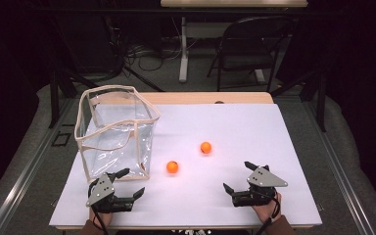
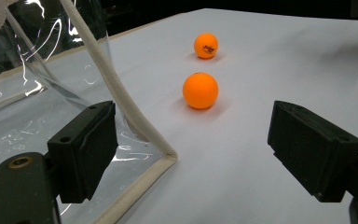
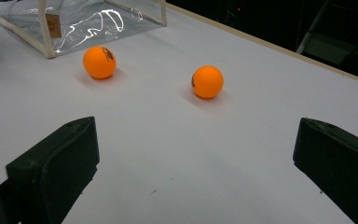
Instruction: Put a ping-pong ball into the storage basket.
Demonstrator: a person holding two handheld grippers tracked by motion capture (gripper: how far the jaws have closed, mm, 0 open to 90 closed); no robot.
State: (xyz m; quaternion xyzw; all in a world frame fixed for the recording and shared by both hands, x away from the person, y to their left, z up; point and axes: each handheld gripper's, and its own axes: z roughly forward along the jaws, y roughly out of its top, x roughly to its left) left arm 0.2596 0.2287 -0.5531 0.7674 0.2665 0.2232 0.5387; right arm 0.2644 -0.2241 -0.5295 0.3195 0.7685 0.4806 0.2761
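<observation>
Clear bag stands upright by the desk's left edge, with two orange balls just right of it, mid-desk. Left gripper and right gripper sit at the near edge, jaws wide apart, gripping nothing.

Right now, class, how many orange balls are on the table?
2. One orange ball lies just right of the clear bag; the other ball sits farther right and back. None shows inside the bag.

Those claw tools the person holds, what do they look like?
Each is a black handheld device. The left claw and the right claw both end in two blocky black jaws and carry a grey three-cornered plate with small screws on top. A dark cable trails back from each. The sleeves look brown.
</observation>
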